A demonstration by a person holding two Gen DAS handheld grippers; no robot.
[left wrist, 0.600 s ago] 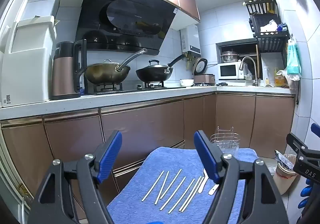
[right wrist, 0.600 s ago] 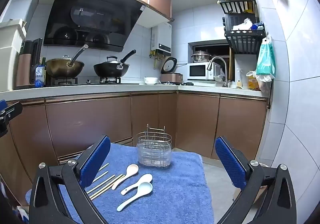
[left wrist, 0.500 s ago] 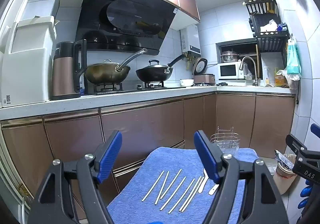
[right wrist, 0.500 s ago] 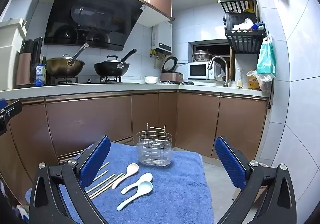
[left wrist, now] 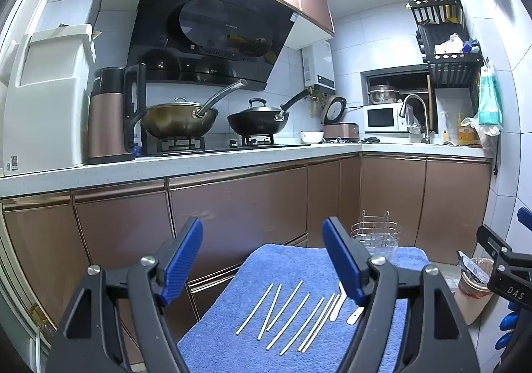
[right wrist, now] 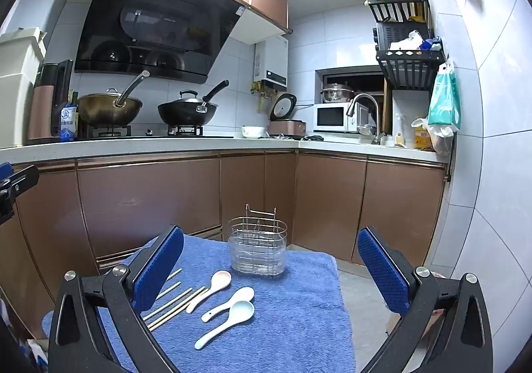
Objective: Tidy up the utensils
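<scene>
Both grippers, left point(left wrist: 262, 260) and right point(right wrist: 271, 270), hover with jaws spread wide and nothing between them. Below, on a blue towel point(right wrist: 299, 323), chopsticks point(left wrist: 286, 316) lie side by side, probably eight, next to three spoons point(right wrist: 226, 306); a wire utensil holder point(right wrist: 257, 251) stands upright behind the spoons.

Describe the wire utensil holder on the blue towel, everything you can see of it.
The utensil holder is an oval basket of thin metal wire around a clear plastic liner, with a wire hanging frame rising at its back. It stands upright and looks empty, at the far edge of the blue towel, just beyond the three spoons, touching none.
</scene>
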